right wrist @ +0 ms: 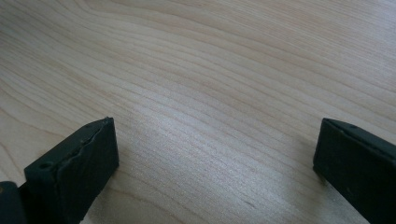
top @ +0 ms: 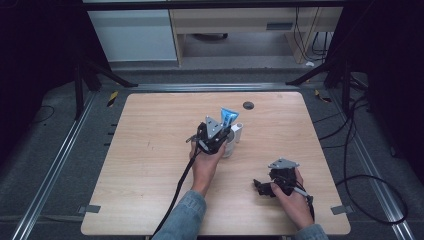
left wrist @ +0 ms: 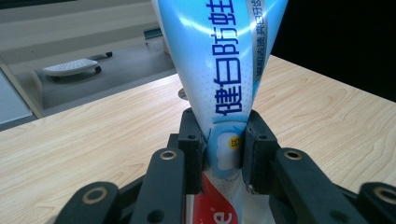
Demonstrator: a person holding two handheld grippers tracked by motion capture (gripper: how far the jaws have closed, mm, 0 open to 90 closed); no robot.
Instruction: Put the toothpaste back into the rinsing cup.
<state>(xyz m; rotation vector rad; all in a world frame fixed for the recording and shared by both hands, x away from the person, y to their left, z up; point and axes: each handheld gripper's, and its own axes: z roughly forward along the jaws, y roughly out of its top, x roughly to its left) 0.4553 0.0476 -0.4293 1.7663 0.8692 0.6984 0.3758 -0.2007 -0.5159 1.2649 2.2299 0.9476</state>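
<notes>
pinching the toothpaste tube (left wrist: 223, 70), the left hand-held gripper (left wrist: 223, 144) clamps it; the right hand-held gripper (right wrist: 215, 154) gapes wide.

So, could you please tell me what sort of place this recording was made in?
Probably a lab recording station: a bare light wooden table inside a black metal frame, with loose black cables on the grey floor. The left tongs grip a blue-and-white toothpaste tube.

toothpaste tube (left wrist: 219, 70): glossy plastic; table (right wrist: 210, 84): pale matt wood grain; left gripper (left wrist: 223, 144): matt black plastic
</notes>
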